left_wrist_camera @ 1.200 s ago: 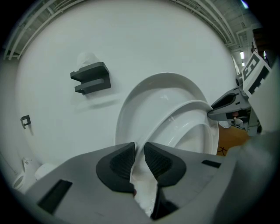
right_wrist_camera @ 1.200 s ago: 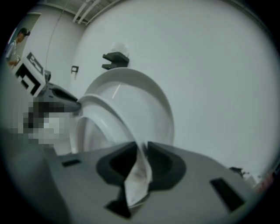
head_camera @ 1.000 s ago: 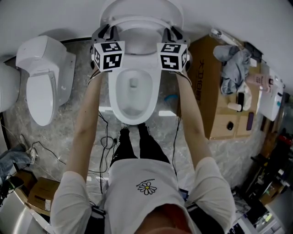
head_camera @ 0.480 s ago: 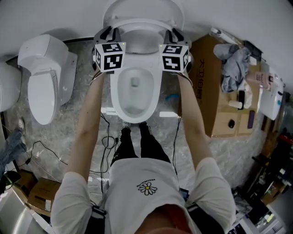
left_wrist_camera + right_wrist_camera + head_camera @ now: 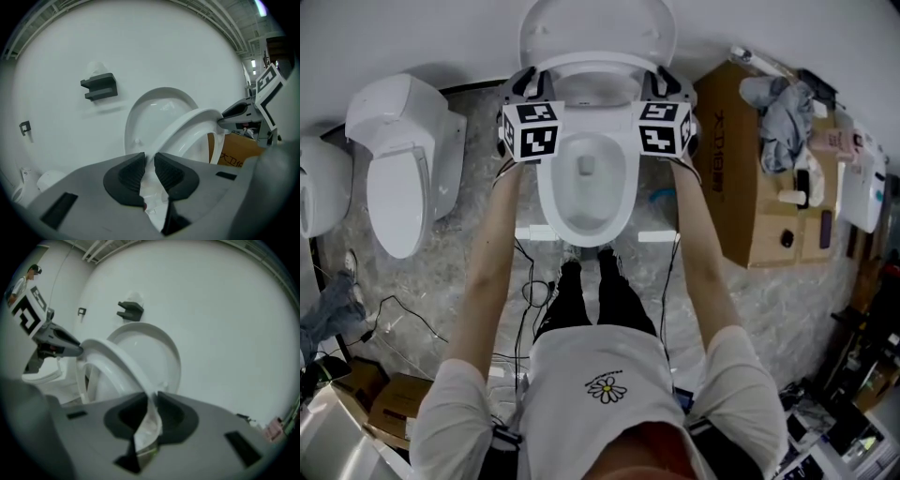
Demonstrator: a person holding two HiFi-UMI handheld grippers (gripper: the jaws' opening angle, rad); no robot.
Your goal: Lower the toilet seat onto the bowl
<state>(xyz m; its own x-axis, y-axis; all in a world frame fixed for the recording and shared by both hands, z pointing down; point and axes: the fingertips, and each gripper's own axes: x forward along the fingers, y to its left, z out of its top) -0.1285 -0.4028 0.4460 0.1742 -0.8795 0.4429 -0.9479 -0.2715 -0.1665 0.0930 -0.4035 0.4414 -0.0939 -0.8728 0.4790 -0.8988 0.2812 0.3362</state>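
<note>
Left gripper (image 5: 149, 161) clamps toilet seat (image 5: 187, 129) above bowl (image 5: 586, 235).

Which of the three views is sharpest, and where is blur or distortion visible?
Head view: sharpest, evenly lit, edges bent. Left gripper view: fisheye, dark round border, fingers fairly crisp. Right gripper view: softest; the toilet seat smears near its fingers.

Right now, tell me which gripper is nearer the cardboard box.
Right. The right gripper holds the seat beside the box; the left gripper holds the seat's far side, across the bowl.
</note>
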